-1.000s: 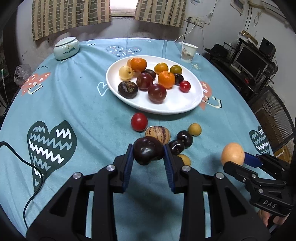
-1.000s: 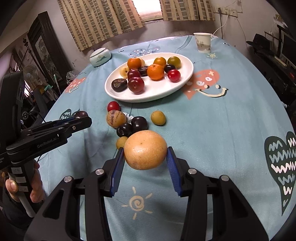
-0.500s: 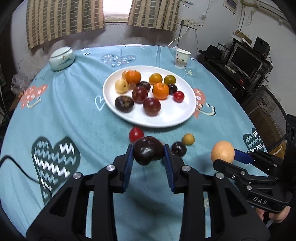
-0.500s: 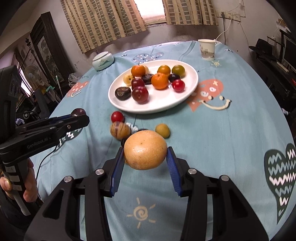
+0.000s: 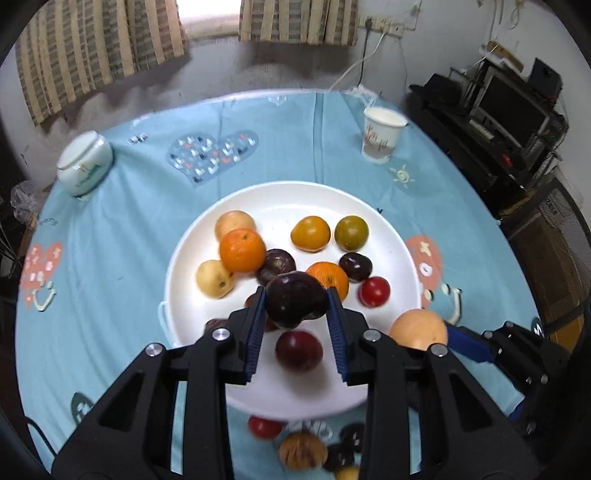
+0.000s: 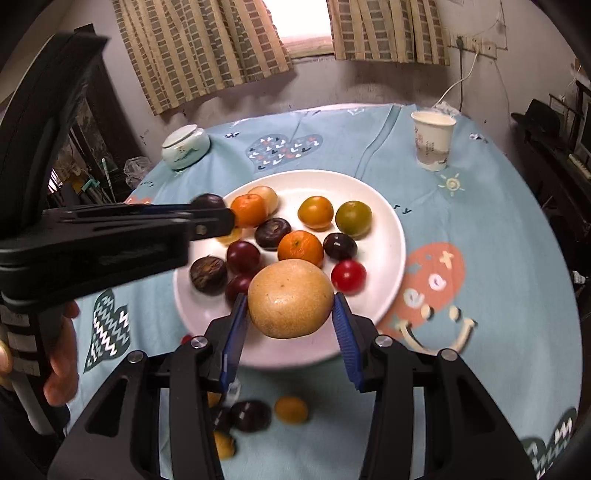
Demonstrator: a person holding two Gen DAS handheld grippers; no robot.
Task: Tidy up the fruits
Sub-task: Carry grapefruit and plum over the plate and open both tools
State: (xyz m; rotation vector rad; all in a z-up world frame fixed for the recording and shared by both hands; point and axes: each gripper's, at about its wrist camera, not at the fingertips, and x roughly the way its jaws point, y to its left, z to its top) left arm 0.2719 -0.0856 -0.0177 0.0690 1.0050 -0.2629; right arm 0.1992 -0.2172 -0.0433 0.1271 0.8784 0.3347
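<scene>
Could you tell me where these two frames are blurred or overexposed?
Left wrist view: loose fruits below the plate smear with motion blur; window is blown out. Right wrist view: smiley print and loose fruits streak; window glares white; both views bulge, fisheye.

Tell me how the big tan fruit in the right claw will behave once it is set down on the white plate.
The tan fruit is round and smooth, so it will probably roll once released. The white plate is shallow and glossy, with fruit crowded close, so it may nudge the red tomato. It bulges past the right claw, so it looks fairly heavy.
</scene>
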